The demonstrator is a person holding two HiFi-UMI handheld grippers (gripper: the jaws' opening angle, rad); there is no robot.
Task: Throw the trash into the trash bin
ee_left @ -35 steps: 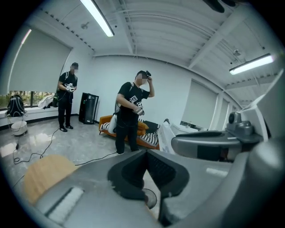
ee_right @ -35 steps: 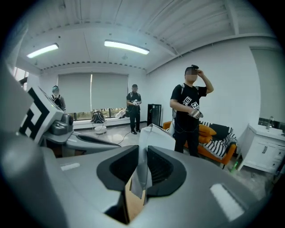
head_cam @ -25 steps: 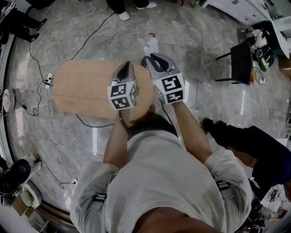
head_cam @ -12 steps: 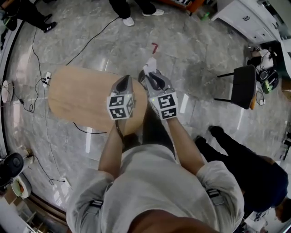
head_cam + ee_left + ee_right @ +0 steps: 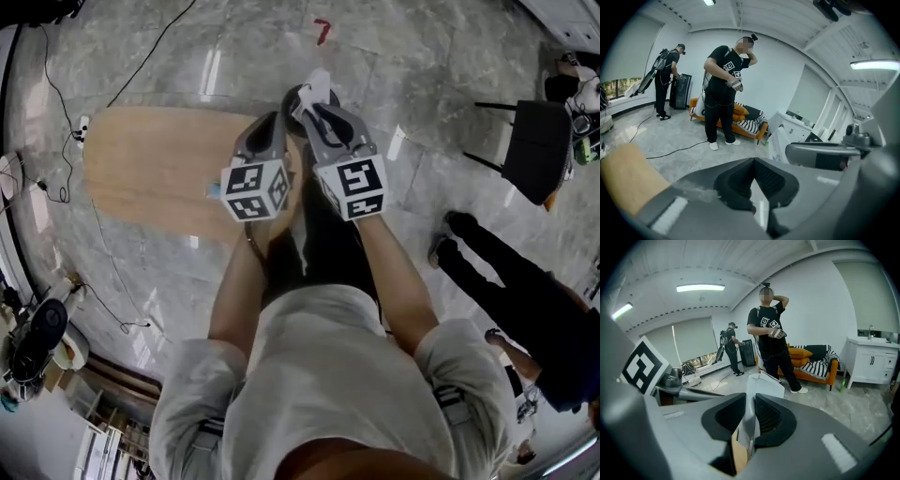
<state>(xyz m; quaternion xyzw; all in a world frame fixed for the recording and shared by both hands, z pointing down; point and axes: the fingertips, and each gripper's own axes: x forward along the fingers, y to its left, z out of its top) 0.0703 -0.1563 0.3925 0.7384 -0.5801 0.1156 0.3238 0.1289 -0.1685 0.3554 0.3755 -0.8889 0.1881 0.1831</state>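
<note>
White paper trash (image 5: 766,386) pinched between right tongs (image 5: 750,405); left tongs (image 5: 753,162) closed, empty.

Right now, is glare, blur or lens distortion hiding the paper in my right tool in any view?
Head view: fisheye bends the room and glare streaks the floor, but the paper in the right tool shows clearly. Right gripper view: paper sharp between the pads, ceiling light blown out, corners black. Left gripper view: left tool slightly soft, corners black too.

Grey marble floor (image 5: 169,56) w/ wood table (image 5: 150,169), blk chair (image 5: 536,150), orange sofa (image 5: 813,363), white cabinet (image 5: 874,363), ceiling strip light (image 5: 700,288).
</note>
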